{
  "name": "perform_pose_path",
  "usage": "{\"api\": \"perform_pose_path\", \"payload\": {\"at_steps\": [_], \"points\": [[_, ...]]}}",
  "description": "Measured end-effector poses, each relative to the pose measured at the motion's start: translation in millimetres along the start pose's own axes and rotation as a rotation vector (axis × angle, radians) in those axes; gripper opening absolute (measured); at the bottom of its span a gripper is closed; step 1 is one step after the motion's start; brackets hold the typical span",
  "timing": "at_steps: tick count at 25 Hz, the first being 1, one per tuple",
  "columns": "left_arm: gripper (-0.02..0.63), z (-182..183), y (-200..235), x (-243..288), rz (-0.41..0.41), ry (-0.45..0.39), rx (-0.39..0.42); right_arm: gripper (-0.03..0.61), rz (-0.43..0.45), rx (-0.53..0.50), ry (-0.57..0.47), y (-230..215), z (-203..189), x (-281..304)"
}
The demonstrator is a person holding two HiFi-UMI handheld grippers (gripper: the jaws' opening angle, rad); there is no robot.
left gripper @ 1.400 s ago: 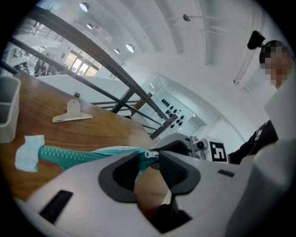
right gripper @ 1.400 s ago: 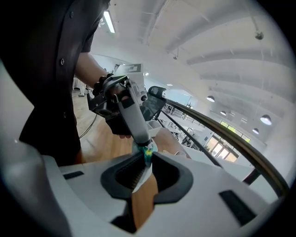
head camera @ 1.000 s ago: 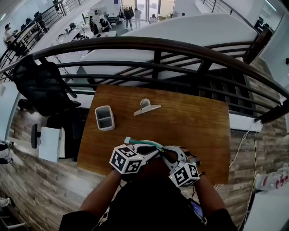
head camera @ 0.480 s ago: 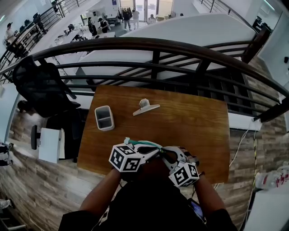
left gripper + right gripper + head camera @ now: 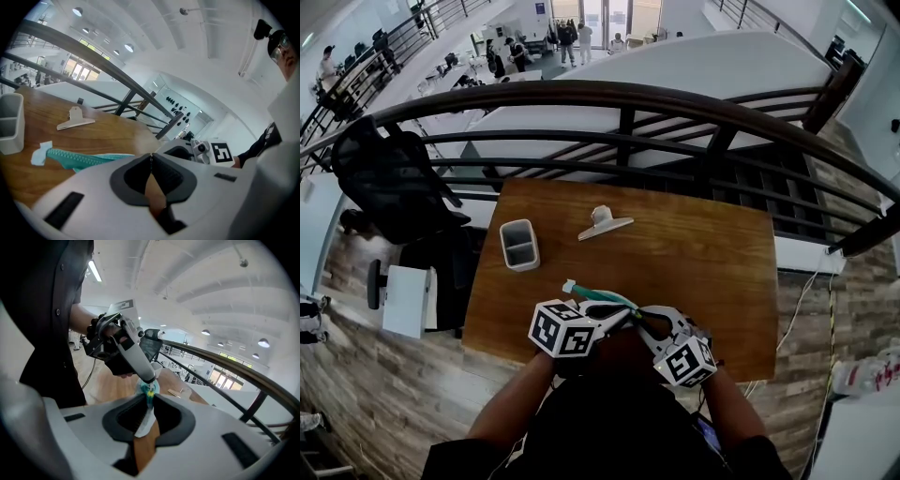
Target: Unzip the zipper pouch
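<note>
the pouch [image 5: 592, 298] is a slim strip of teal cloth with a toothed zip along its length and a small white tab [image 5: 568, 286] at one end. it sits at the near middle of the table [image 5: 712, 253]. its long axis runs left to right, with the tab end pointing left and a little far and the other end at the two grippers. the right gripper [image 5: 149, 398] pinches that right end, with pale cloth and teal zip pressed between its dark ribbed pads. the left gripper [image 5: 151, 155] has just been closing. its jaws are pressed together, tips meeting, with nothing plain between them in its own view. in the right gripper view its tip touches the teal end by a small yellow piece [image 5: 150, 391], and whether it nips that cannot be told. the table is smooth brown wood. far left on it stands a grey plastic holder [image 5: 517, 245] with two compartments. right of the holder lies a silver metal clip [image 5: 605, 222]. beyond the table curves a dark rail [image 5: 619, 94].
</note>
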State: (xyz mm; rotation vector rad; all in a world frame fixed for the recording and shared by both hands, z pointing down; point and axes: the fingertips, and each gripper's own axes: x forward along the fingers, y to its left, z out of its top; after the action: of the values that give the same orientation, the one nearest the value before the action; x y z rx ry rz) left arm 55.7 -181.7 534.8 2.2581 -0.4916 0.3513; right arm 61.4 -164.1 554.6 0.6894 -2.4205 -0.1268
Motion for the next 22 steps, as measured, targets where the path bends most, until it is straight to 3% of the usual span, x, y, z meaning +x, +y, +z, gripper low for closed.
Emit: {"api": "perform_pose_path", "payload": {"at_steps": [9, 13, 17, 22], "points": [[0.021, 2, 2, -1, 0.047, -0.018, 0.007, 0.043, -0.004, 0.008, -0.007, -2, 0, 1], [0.015, 2, 12, -8, 0.206, 0.008, 0.216, 0.038, -0.008, 0.001, 0.006, -3, -2, 1], [0.014, 9, 14, -10, 0.109, -0.037, 0.062, 0.038, -0.004, 0.031, -0.008, -8, -3, -1], [0.014, 4, 17, -10, 0.149, -0.030, 0.099, 0.038, -0.007, 0.009, 0.007, -6, -4, -1]]}}
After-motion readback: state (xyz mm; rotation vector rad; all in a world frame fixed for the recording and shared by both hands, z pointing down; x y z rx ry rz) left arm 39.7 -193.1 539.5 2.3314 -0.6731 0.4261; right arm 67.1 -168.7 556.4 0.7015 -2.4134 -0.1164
